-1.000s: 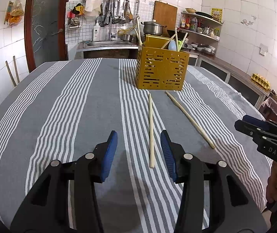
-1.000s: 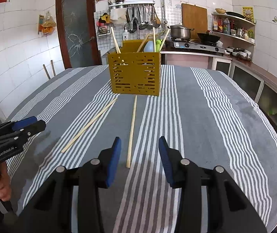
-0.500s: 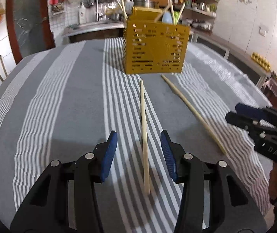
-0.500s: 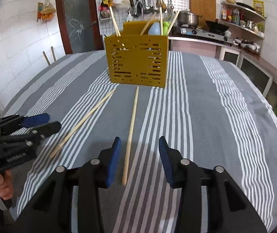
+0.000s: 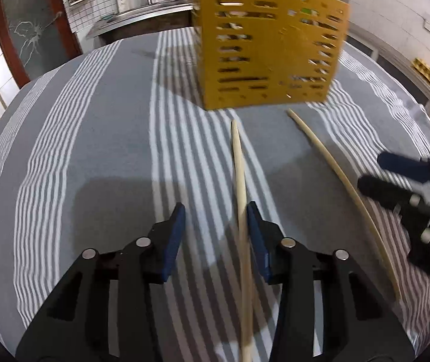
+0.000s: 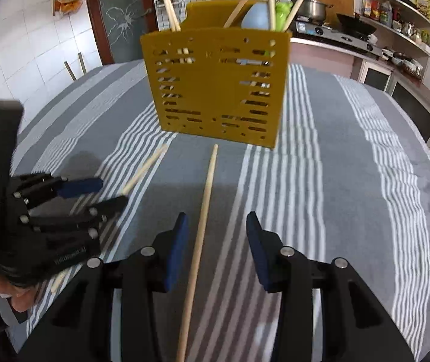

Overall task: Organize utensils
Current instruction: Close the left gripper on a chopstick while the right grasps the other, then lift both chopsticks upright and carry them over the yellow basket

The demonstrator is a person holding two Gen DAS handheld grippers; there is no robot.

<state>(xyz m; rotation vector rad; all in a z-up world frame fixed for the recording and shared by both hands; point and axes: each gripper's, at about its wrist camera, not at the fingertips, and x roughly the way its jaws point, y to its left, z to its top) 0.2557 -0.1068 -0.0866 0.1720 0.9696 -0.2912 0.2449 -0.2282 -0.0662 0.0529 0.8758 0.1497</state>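
Two pale wooden chopsticks lie on the striped cloth in front of a yellow slotted caddy [image 5: 269, 51] [image 6: 218, 87]. The left chopstick [image 5: 239, 169] runs between the pads of my left gripper [image 5: 216, 229], close to the right pad; the jaws are closing and neither pad presses on it. The right chopstick [image 6: 205, 190] runs between the pads of my right gripper [image 6: 216, 232], nearer the left pad and untouched. Each view shows the other gripper over its stick: the right gripper [image 5: 374, 173] by the curved-looking chopstick [image 5: 329, 157], the left gripper [image 6: 109, 194] hiding part of the other chopstick [image 6: 145, 169].
The caddy holds several chopsticks, a pale blue spoon [image 6: 257, 15] and something green. The grey and white striped tablecloth [image 5: 109, 150] covers a round table. Behind it are a sink counter [image 5: 142, 15], a stove with a pot [image 6: 314, 7] and wall shelves [image 6: 396, 9].
Both grippers have moved forward and down toward the caddy, so each chopstick now lies well between a pair of pads. The left jaws have narrowed a little.
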